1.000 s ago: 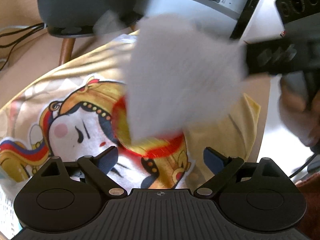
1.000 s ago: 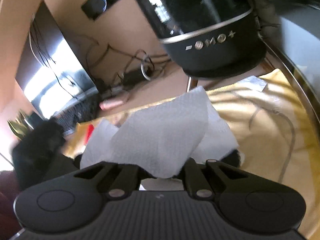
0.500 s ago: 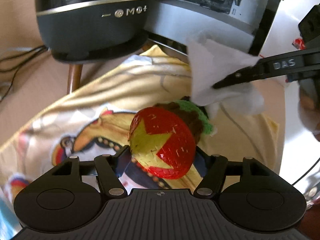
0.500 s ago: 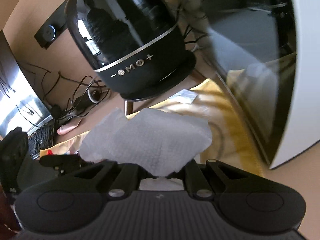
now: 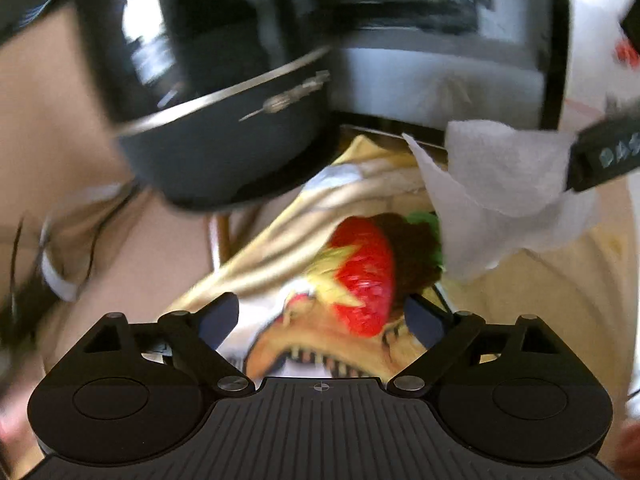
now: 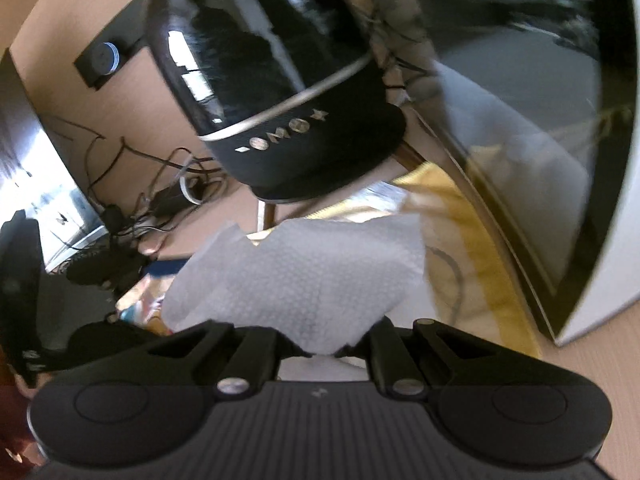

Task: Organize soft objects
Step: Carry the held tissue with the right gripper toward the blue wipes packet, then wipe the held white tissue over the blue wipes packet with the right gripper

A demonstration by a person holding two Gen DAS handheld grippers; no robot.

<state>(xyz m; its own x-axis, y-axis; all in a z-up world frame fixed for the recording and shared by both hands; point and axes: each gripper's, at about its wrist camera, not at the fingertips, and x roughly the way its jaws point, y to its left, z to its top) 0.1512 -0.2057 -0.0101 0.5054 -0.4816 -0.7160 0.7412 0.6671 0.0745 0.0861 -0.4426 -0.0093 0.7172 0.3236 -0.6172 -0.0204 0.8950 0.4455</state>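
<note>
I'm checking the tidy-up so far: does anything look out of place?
Yes: a red-and-yellow soft toy lies loose on the crumpled yellow printed cloth, and the right gripper dangles a white paper towel.

The toy (image 5: 362, 276) lay on the cloth (image 5: 532, 300), between the spread fingers of the left gripper (image 5: 324, 316). The tissue (image 6: 304, 280) hung above the cloth, right of the toy. Behind them stood the speaker (image 5: 208, 92), left of the monitor (image 6: 540, 128).

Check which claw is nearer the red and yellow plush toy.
Left. The left claw is open with the plush toy lying between its fingers. The right claw is shut on a white paper towel, off to the toy's right and beyond it.
</note>
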